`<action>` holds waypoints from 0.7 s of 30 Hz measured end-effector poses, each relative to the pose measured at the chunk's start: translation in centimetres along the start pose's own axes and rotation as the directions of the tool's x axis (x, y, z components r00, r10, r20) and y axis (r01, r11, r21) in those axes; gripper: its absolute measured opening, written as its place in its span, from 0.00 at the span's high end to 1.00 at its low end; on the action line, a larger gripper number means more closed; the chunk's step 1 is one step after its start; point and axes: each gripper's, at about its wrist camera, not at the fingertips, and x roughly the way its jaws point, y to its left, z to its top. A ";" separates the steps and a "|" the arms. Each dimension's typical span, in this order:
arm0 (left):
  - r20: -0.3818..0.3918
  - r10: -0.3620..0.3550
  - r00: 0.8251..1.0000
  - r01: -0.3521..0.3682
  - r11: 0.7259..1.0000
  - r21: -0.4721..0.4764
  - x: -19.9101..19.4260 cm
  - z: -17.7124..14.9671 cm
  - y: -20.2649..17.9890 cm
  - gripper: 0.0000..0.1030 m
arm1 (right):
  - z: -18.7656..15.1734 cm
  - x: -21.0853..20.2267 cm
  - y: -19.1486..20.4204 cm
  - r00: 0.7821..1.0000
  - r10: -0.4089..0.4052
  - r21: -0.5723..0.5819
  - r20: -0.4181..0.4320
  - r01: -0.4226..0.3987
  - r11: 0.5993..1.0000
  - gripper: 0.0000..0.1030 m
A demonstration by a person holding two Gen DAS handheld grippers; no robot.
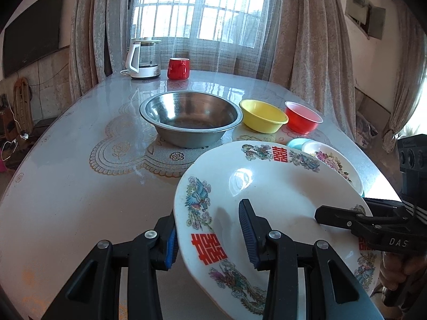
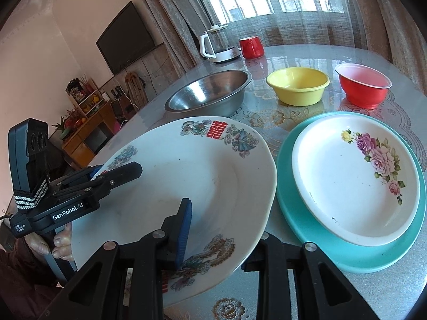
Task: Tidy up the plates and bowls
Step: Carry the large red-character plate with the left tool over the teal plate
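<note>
Both grippers clamp one large dragon plate (image 1: 267, 200) by opposite rim sections. The left gripper (image 1: 213, 240) has one finger under the rim and one on the plate's face, pads pressed on the porcelain. The right gripper (image 2: 216, 237) does the same on the opposite rim, with its outer finger mostly hidden beneath the plate. The plate appears held clear of the desk (image 1: 80, 186), tilted, with the far rim higher than the rim at the fingers.

Beyond and to the right of the right fingers lies a floral plate (image 2: 355, 176) nested on a teal plate (image 2: 293, 213). Ahead of both fingers stand a steel bowl (image 1: 190, 118), a yellow bowl (image 1: 263, 120) and a red bowl (image 1: 303, 117).

Risks:
- Glazed porcelain is slick, and each grip covers only a short rim section. Unequal motion of the two hands would likely twist the plate out of one grip.
- Release by one side first would likely drop that edge onto the desk.
- A low carry toward the stack could strike the floral plate's rim.

Orientation: the plate is round, so no long axis applies. Its face points up and back toward the fingers.
</note>
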 end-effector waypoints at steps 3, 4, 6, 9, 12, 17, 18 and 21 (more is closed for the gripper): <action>0.006 -0.008 1.000 0.008 1.000 0.006 0.1 0.4 -0.7 0.60 | 0.0 -0.6 -0.3 1.000 -0.004 0.001 0.010 0.004 1.000 0.72; 0.007 -0.010 1.000 0.010 1.000 0.008 0.1 0.5 -0.9 0.60 | 0.1 -0.9 -0.4 1.000 -0.007 0.001 0.014 0.007 1.000 0.72; 0.010 -0.016 1.000 0.016 1.000 0.012 0.2 0.8 -1.4 0.60 | 0.1 -1.3 -0.6 1.000 -0.014 0.002 0.020 0.014 1.000 0.72; 0.015 -0.029 0.999 0.028 0.999 0.022 0.4 1.1 -2.3 0.60 | 0.1 -2.1 -1.2 0.999 -0.023 0.007 0.030 0.023 1.000 0.72; 0.014 -0.036 0.999 0.035 0.999 0.032 0.8 1.5 -3.3 0.60 | 0.1 -3.0 -1.7 0.999 -0.036 0.011 0.038 0.036 0.999 0.72; 0.020 -0.058 0.998 0.057 0.998 0.041 1.3 2.3 -5.1 0.60 | 0.1 -4.2 -3.1 0.997 -0.051 0.024 0.052 0.050 0.998 0.72; 0.021 -0.061 0.998 0.061 0.997 0.043 1.4 2.5 -5.4 0.60 | 0.1 -4.4 -3.4 0.997 -0.053 0.027 0.056 0.052 0.998 0.72; 0.025 -0.068 0.997 0.067 0.997 0.050 1.8 3.1 -6.5 0.60 | 0.1 -5.4 -4.2 0.996 -0.063 0.030 0.069 0.061 0.998 0.72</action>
